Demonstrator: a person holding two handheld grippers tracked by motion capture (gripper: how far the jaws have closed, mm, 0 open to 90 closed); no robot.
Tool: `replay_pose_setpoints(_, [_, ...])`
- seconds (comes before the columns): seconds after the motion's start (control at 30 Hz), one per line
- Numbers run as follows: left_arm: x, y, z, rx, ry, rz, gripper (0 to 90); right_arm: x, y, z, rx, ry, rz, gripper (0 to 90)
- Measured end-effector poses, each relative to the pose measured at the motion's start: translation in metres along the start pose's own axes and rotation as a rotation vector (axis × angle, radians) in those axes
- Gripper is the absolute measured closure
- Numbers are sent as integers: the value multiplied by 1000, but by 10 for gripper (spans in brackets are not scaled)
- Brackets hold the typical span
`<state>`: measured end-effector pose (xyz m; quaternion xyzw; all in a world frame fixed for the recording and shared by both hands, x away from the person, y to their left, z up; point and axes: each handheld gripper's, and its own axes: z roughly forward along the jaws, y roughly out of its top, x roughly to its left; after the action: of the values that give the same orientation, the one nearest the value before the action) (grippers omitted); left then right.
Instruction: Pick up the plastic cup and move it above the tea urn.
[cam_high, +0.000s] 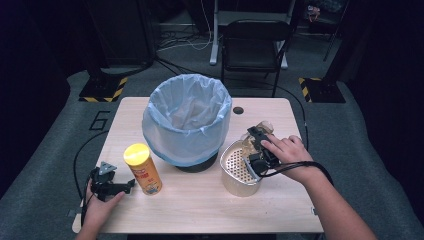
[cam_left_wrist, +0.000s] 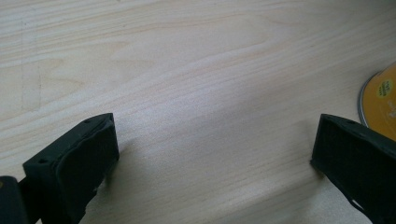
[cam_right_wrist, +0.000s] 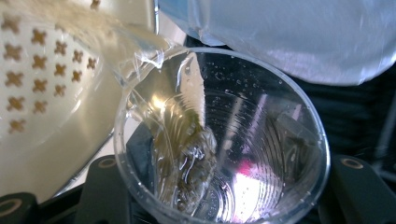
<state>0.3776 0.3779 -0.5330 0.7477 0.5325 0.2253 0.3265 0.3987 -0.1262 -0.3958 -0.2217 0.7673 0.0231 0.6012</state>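
Pale wooden table (cam_high: 200, 200) on grey floor (cam_high: 45, 165), dark room.

The high view looks forward and down from above the person's side, taking in the whole surface (cam_high: 210, 200). The left gripper view sits close over bare wood beside the yellow can (cam_left_wrist: 380, 100). The right gripper view looks closely into a clear cup (cam_right_wrist: 261, 140) beside the strainer (cam_right_wrist: 46, 93), both also in the high view.

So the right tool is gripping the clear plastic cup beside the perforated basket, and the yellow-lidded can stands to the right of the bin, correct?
Not quite: the high view shows the yellow-lidded can standing to the left of the bin. The right tool does grip the clear plastic cup beside the perforated basket.
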Motion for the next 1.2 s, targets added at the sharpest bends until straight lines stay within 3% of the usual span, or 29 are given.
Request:
replay_pose_setpoints(0.03, [0, 0, 0, 0, 0, 0, 4, 5, 5, 0, 16, -12, -67, 411])
replay_pose_setpoints(0.1, [0, 0, 0, 0, 0, 0, 4, 5, 6, 0, 13, -5, -89, 412])
replay_pose_setpoints(0.13, [0, 0, 0, 0, 0, 0, 4, 8, 8, 0, 28, -33, -177, 414])
replay_pose_setpoints(0.2, [0, 0, 0, 0, 0, 0, 4, 9, 13, 0, 36, -50, -298, 414])
replay_pose_setpoints(0.23, [0, 0, 0, 0, 0, 0, 4, 17, 16, -2, 62, -124, -364, 415])
replay_pose_setpoints(0.33, [0, 0, 0, 0, 0, 0, 4, 23, 17, -5, 71, -152, -395, 415])
replay_pose_setpoints(0.37, [0, 0, 0, -1, -3, -4, 4, 26, 17, -5, 77, -129, -396, 414])
replay_pose_setpoints(0.43, [0, 0, 0, 0, 0, -1, 4, 28, 17, -6, 88, -160, -443, 411])
replay_pose_setpoints(0.47, [0, 0, 0, 0, 0, 0, 4, 34, 17, -7, 95, -181, -388, 410])
replay_pose_setpoints(0.5, [0, 0, 0, 0, 0, 0, 4, 34, 18, -7, 92, -177, -366, 410])
replay_pose_setpoints(0.57, [0, 0, 0, 0, 0, 0, 4, 34, 18, -6, 88, -177, -370, 408])
replay_pose_setpoints(0.6, [0, 0, 0, 0, 0, 0, 4, 36, 18, -5, 69, -201, -334, 408])
replay_pose_setpoints(0.63, [0, 0, 0, 0, 0, 0, 4, 36, 18, -6, 81, -195, -312, 408])
replay_pose_setpoints(0.7, [0, 0, 0, 0, 0, 0, 4, 35, 18, -6, 76, -199, -319, 408])
replay_pose_setpoints(0.77, [0, 0, 0, 0, 0, 0, 4, 32, 19, -8, 88, -175, -383, 407])
replay_pose_setpoints(0.8, [0, 0, 0, 0, 0, 0, 4, 32, 20, -8, 86, -175, -390, 407])
replay_pose_setpoints(0.83, [0, 0, 0, 0, 0, 0, 4, 32, 20, -8, 81, -176, -386, 407])
replay_pose_setpoints(0.93, [0, 0, 0, 0, 0, 0, 4, 36, 22, -7, 52, -206, -294, 406])
replay_pose_setpoints(1.03, [0, 0, 0, 0, 0, 1, 4, 33, 22, -9, 53, -208, -318, 406])
replay_pose_setpoints(1.07, [0, 0, 0, 0, 0, 0, 4, 30, 22, -8, 38, -204, -355, 405])
replay_pose_setpoints(1.1, [0, 0, 0, 0, 0, 0, 4, 30, 22, -8, 38, -204, -355, 405])
replay_pose_setpoints(1.13, [0, 0, 0, 0, 0, 0, 4, 31, 22, -10, 71, -185, -360, 405])
replay_pose_setpoints(1.2, [0, 0, 0, 0, 0, 0, 4, 31, 22, -10, 66, -192, -359, 405])
